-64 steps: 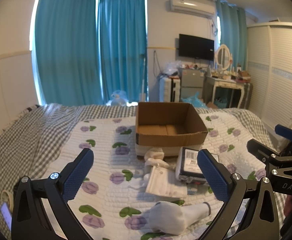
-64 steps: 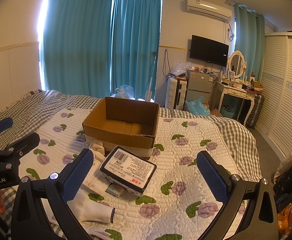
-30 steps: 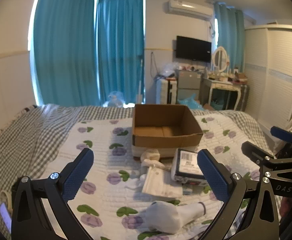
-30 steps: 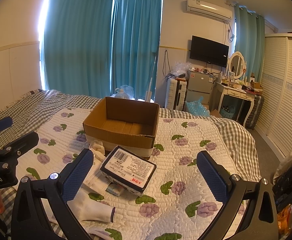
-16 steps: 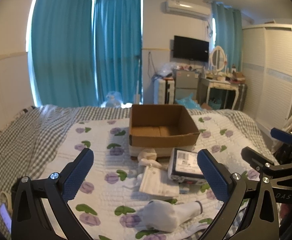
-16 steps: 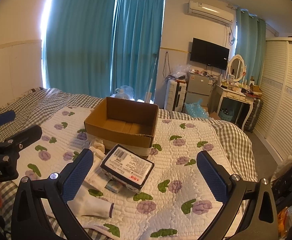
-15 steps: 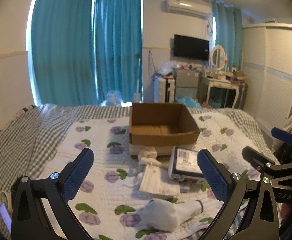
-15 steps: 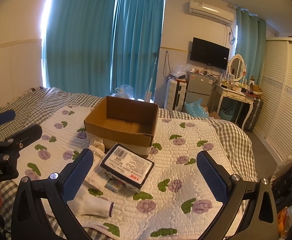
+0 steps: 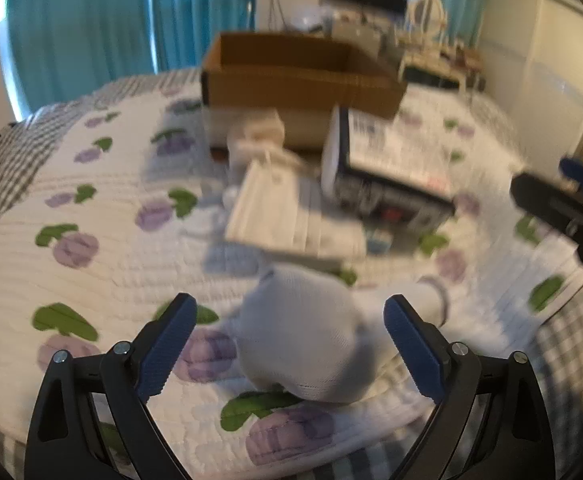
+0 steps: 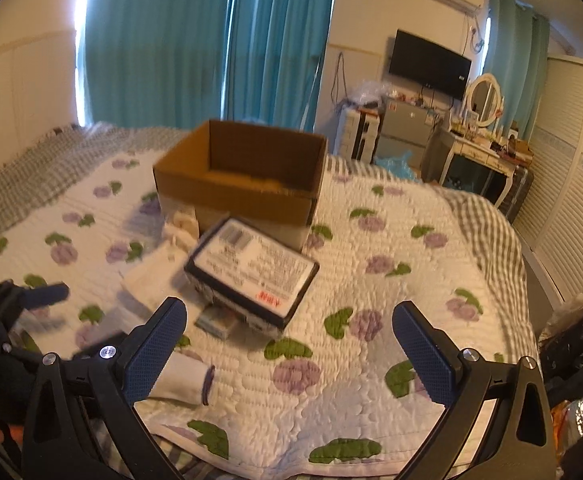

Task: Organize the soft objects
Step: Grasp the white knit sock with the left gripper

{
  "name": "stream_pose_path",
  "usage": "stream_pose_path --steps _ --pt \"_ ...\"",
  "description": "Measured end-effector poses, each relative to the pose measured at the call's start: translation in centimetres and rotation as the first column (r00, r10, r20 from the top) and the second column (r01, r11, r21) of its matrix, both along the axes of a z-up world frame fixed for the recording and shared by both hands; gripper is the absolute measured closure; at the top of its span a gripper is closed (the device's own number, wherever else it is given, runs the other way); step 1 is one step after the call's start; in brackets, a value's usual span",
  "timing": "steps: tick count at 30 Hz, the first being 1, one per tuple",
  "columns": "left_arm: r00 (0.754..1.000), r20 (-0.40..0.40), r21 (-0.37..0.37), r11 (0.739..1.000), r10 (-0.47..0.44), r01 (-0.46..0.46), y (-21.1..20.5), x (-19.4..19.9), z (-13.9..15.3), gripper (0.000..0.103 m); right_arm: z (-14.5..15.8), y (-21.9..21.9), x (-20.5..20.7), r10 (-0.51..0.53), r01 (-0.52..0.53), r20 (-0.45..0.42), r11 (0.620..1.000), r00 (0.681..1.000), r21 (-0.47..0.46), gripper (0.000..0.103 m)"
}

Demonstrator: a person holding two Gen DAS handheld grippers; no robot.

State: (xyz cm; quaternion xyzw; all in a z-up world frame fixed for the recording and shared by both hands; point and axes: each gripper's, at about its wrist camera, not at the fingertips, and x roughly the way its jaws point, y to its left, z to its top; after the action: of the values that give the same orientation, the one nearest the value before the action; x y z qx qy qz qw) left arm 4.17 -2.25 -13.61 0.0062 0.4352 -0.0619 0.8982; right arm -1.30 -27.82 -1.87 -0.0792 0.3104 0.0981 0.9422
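A white rolled sock [image 9: 311,332] lies on the flowered quilt between the open fingers of my left gripper [image 9: 287,344], not gripped; its cuff shows in the right wrist view [image 10: 187,376]. Behind it lie a flat white packet [image 9: 287,216], a dark labelled box [image 9: 387,168] [image 10: 251,272] and small white cloth items [image 9: 255,132]. An open cardboard box [image 9: 291,76] [image 10: 243,176] stands beyond them. My right gripper [image 10: 289,352] is open and empty above the quilt, in front of the dark box.
The bed's quilt [image 10: 391,280] slopes to a checked blanket edge on the right. A small blue packet [image 10: 215,320] lies under the dark box's near edge. A dressing table [image 10: 475,160], wardrobe and curtains stand beyond the bed.
My left gripper has dropped forward and down, so the white sock now sits between its fingers. My right gripper has moved forward a little toward the dark box.
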Motion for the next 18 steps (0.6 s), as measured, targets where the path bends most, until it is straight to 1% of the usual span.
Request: stream_pose_path --steps 1,4,5,6,7,8,11,13,18 --pt "1.000 -0.018 0.007 1.000 -0.008 0.009 -0.2 0.1 -0.4 0.008 -0.6 0.2 0.3 0.001 -0.001 -0.013 1.000 1.000 -0.009 0.000" --pt "0.996 -0.078 -0.028 0.999 -0.037 0.035 -0.5 0.4 -1.8 0.008 -1.8 0.5 0.9 0.005 -0.006 -0.038 1.000 0.999 -0.022 0.000" --pt "0.995 -0.093 -0.043 0.998 -0.046 0.042 -0.5 0.5 -2.1 0.012 -2.1 0.6 1.0 0.007 -0.008 -0.045 1.000 0.999 -0.025 0.000" --pt "0.993 -0.097 -0.067 0.996 -0.064 0.057 -0.5 0.3 -2.2 0.019 -2.2 0.6 1.1 0.007 -0.008 -0.047 1.000 0.999 -0.027 0.000" --pt "0.992 -0.100 -0.082 0.994 -0.074 0.066 -0.5 0.2 -2.1 0.030 -2.4 0.7 1.2 0.007 -0.008 -0.051 1.000 0.999 -0.030 0.000" --pt "0.993 -0.097 -0.082 0.995 -0.073 0.065 -0.5 0.2 -2.0 0.039 -2.5 0.7 1.2 0.007 -0.009 -0.053 0.999 0.999 -0.032 0.000" --pt "0.997 -0.060 -0.073 0.996 -0.050 0.045 -0.1 -0.3 -1.2 0.051 -2.6 0.9 1.3 0.009 -0.011 -0.059 0.999 0.998 -0.037 0.000" --pt "0.999 -0.039 -0.065 0.998 -0.028 0.025 0.4 -0.5 -0.5 0.053 -2.6 1.0 1.3 0.010 -0.013 -0.060 0.999 0.998 -0.037 0.000" --pt "0.997 0.055 -0.040 0.998 0.051 -0.049 3.0 -0.1 3.0 0.053 -2.3 1.2 1.2 0.017 -0.019 -0.055 0.999 0.998 -0.039 0.000"
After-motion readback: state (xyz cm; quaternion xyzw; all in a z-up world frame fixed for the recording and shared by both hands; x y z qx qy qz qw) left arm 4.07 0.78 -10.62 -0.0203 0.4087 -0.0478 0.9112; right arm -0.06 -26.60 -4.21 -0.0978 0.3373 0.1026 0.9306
